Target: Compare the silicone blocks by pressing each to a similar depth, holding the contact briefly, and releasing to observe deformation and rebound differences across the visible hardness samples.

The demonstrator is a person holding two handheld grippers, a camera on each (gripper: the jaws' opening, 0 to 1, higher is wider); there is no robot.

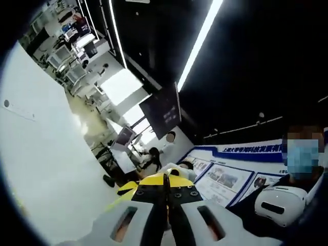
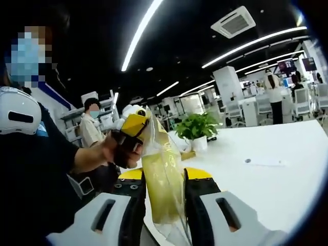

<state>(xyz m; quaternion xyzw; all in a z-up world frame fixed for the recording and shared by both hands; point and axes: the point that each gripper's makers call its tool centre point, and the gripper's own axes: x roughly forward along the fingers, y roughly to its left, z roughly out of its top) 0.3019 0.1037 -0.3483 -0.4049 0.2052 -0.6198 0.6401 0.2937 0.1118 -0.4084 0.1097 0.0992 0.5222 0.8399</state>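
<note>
A clear, yellow-tinted plastic bag [image 2: 163, 154] hangs upright over the white table [image 2: 271, 179]. My right gripper [image 2: 165, 177] is closed on its lower part, with the film filling the gap between the yellow-tipped jaws. My left gripper [image 2: 134, 125], held in a person's hand [image 2: 110, 148], comes in from the left and pinches the bag's top corner. In the left gripper view, the left gripper [image 1: 165, 180] points up toward the ceiling with its yellow tips pressed together. I cannot tell what is inside the bag.
A potted green plant [image 2: 197, 127] stands on the table behind the bag, and a paper sheet [image 2: 264, 161] lies to the right. A person in dark clothes with a white device [image 2: 18, 114] on the chest is close on the left. Other people and desks are far behind.
</note>
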